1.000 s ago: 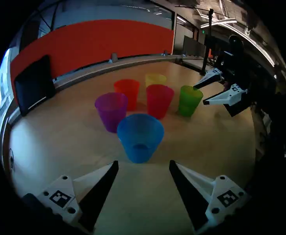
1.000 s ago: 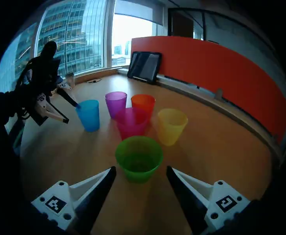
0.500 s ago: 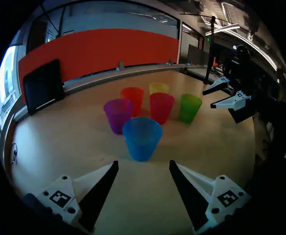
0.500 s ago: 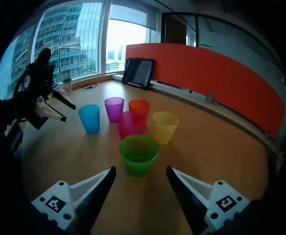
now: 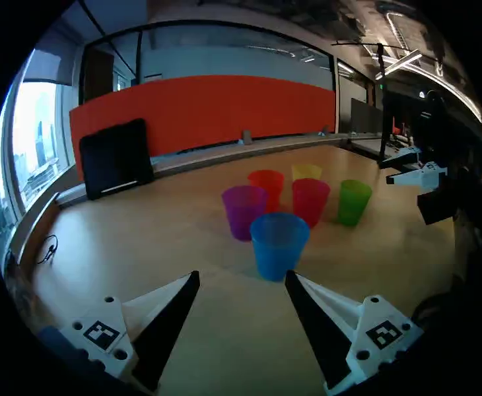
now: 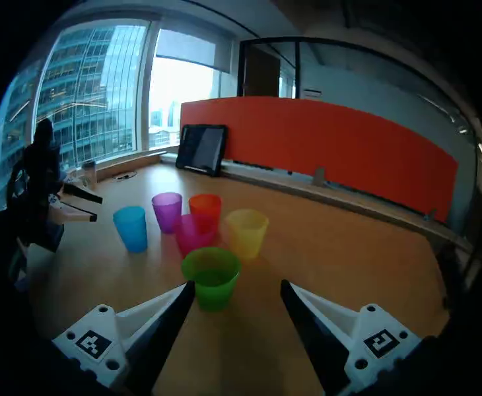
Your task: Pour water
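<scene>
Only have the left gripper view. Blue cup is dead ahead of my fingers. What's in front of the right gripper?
Observer: The green cup stands just beyond the right gripper, off toward its left finger rather than centred. Jaws spread, holding nothing.
Operator: How does my gripper sit from that side?
Observer: In the right gripper view the left gripper is left of the blue cup, with bare table between them. Jaws open.
Operator: Yellow cup is half hidden behind the pink one for me. Upright?
Observer: Yes. The yellow cup stands upright in full view, to the right of the pink cup.
</scene>
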The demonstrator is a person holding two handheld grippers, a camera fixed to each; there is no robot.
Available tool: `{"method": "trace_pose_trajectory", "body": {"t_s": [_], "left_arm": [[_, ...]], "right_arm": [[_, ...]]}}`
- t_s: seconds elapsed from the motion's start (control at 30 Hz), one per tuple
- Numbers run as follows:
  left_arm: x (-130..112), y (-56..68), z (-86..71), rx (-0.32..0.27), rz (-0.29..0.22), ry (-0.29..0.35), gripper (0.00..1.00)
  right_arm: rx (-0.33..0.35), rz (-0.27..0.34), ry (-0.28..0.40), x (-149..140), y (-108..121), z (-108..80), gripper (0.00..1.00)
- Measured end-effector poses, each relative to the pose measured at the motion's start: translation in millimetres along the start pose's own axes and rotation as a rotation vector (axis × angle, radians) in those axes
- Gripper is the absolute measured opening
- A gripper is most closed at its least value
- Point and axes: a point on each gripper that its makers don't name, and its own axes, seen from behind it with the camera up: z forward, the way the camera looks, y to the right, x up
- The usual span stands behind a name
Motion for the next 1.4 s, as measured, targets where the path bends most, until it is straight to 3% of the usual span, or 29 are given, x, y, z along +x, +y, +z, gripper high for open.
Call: {"method": "trace_pose_trajectory", "body": {"t_s": [0.47, 0.97, 1.17, 1.4], "left_arm": [[18.0, -25.9, -15.7, 0.183, -0.031, 0.129, 0.96], [37.9, -50.3, -47.2, 0.37, -0.14, 0.278, 0.96], [47.4, -53.7, -57.6, 0.415, -0.136, 0.319, 0.96], [61.2, -54.3, -66.1, 0.442, -0.124, 0.366, 0.96]], "right_arm": [[-0.207, 0.038, 0.114, 8.6, 31.0, -4.9, 1.0], [-0.457, 0.069, 0.285, 38.1, 58.9, -30.9, 1.0], [-0.516, 0.08, 0.332, 46.8, 62.8, -40.4, 1.0], [-0.537, 0.079, 0.374, 58.8, 60.7, -47.7, 1.0]]}}
